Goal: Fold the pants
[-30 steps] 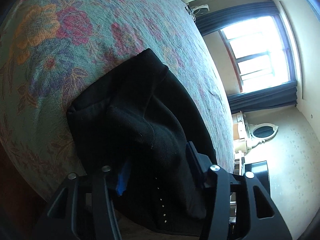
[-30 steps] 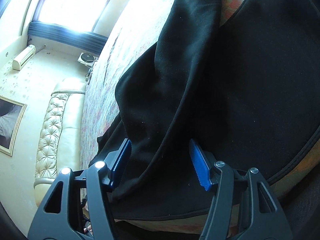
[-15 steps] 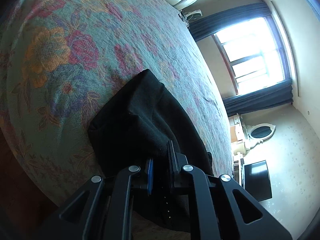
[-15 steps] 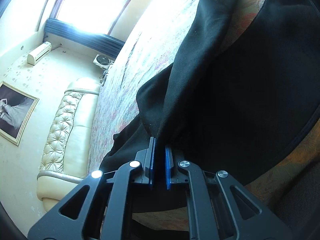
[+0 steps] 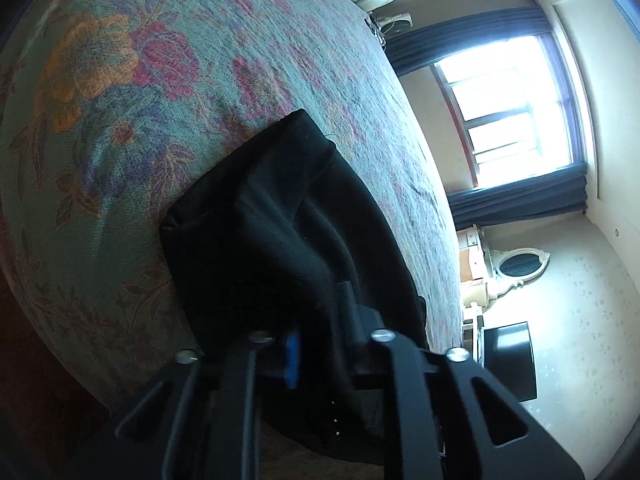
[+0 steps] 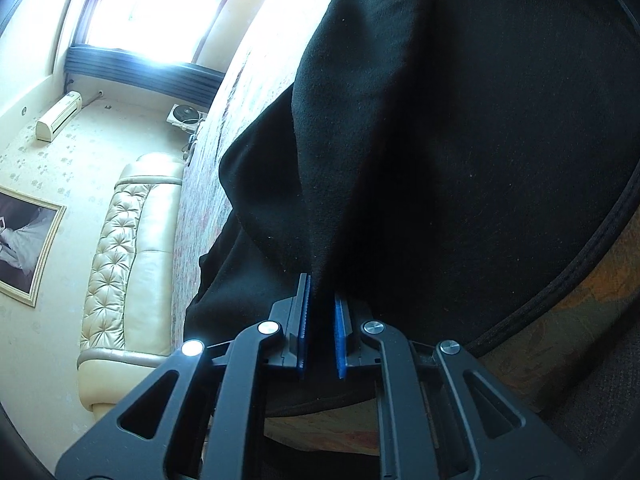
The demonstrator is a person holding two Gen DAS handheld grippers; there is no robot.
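Both the left gripper [image 5: 320,344] and right gripper [image 6: 321,316] are clamped, pointing downward.

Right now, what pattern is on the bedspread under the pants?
The bedspread is teal-green with large red and orange flowers; the left wrist view shows it best.

The support surface is a bed covered by a woven floral bedspread [image 5: 132,92] with a green ground and red, orange and blue flowers. A cream tufted headboard [image 6: 124,264] stands at one end of the bed. Black pants [image 5: 276,224] lie directly on the bedspread, near the bed edge well apart from the headboard. The fabric is bunched into folds. In the right wrist view, the pants [image 6: 500,152] cover most of the visible bedspread [image 6: 568,320].
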